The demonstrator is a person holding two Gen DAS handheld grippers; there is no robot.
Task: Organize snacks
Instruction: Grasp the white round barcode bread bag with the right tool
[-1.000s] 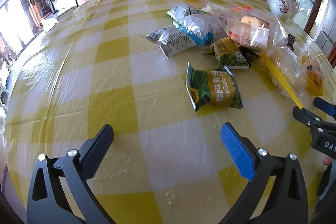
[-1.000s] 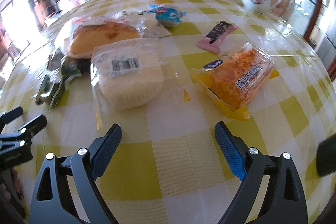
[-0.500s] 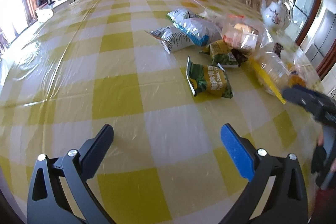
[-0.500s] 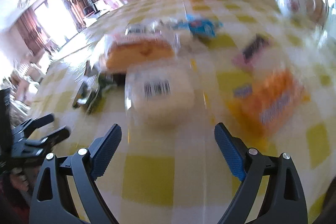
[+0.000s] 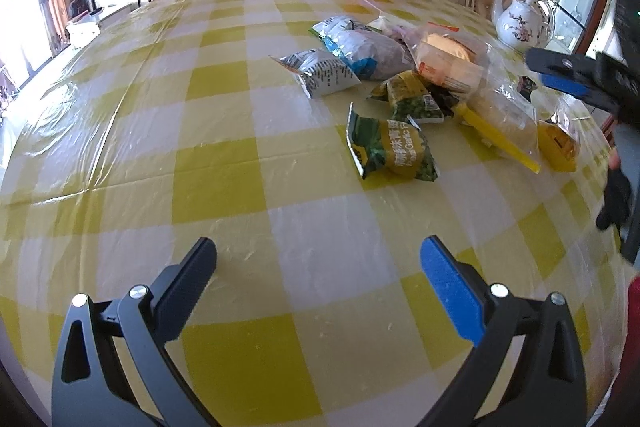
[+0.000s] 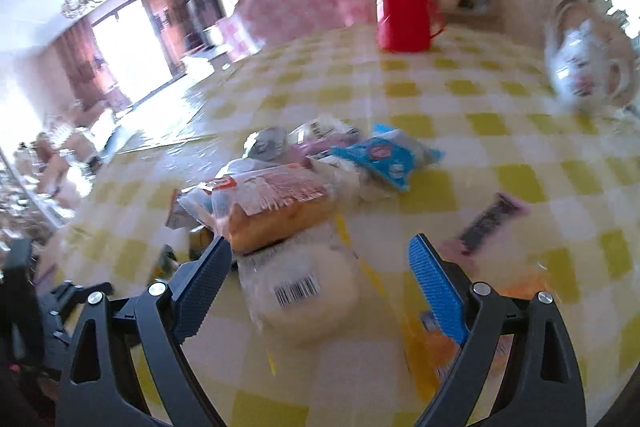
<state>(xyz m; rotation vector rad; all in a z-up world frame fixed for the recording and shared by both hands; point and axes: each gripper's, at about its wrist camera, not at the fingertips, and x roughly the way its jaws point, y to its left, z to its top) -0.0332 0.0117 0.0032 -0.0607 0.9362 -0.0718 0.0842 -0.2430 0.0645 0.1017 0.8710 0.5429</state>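
Snacks are heaped mid-table on the yellow checked cloth (image 5: 224, 183), none sorted yet. Left gripper (image 5: 318, 267) hangs over bare cloth, jaws spread, holding nothing, well short of the green pea bag (image 5: 390, 153). Right gripper (image 6: 320, 259) is tipped down over the white bun pack (image 6: 304, 291), jaws wide and empty. Honestly, that slippery wrapper could squirt out or drag the bread loaf (image 6: 276, 215) leaning on it.

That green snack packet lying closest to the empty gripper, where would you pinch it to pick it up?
I'd take the green packet by its flat crimped end, which points toward the open left gripper. The middle is puffed and would likely slip, while that seam is thin. It lies apart from the other snacks, so coming in low from the near side over bare tablecloth looks clear.
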